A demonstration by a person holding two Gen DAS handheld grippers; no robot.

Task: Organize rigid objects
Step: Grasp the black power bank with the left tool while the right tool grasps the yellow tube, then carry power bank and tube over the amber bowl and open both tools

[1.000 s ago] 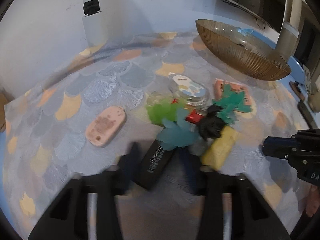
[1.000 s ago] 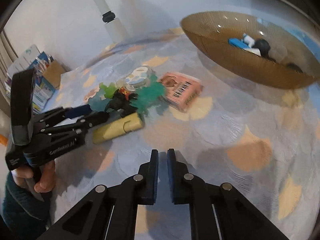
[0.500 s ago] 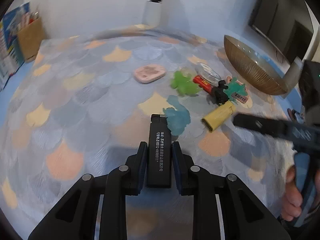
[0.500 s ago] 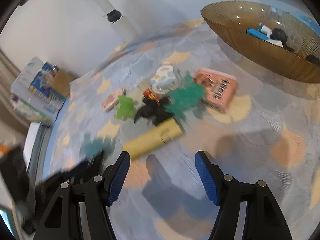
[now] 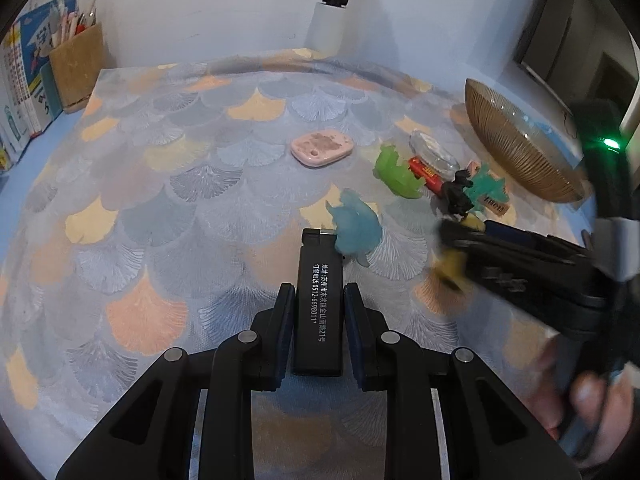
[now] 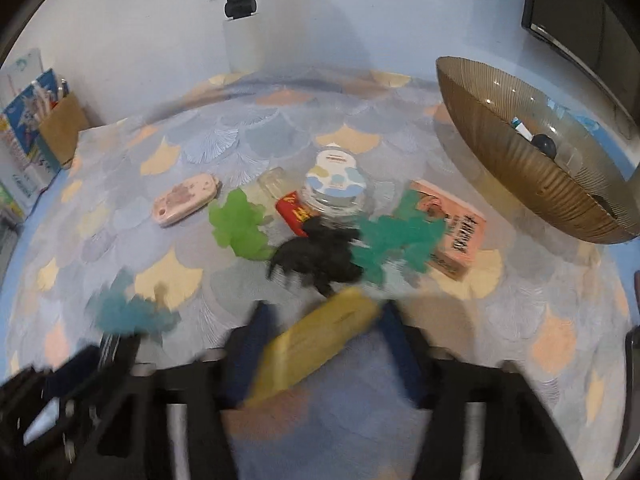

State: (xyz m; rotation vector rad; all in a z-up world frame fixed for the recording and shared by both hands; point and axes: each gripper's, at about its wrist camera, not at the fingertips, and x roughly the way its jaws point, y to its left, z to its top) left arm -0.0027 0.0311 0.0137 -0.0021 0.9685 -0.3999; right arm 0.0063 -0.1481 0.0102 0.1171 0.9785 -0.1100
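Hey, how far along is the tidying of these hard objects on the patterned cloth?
Early. A few small items already sit in the ribbed amber glass bowl. In hand: the left gripper is shut on the black rectangular box with white lettering; the right gripper straddles the yellow oblong case, jaws just closing. Left: pink oval case, red tube, clear round jar.

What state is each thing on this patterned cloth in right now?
Left gripper: shut on the black printed bar.
Right gripper: jaws closing around the yellow block; blurred, grip unclear.
Ribbed amber glass bowl: holds a few small items.
Pink oval case: lying flat, untouched.
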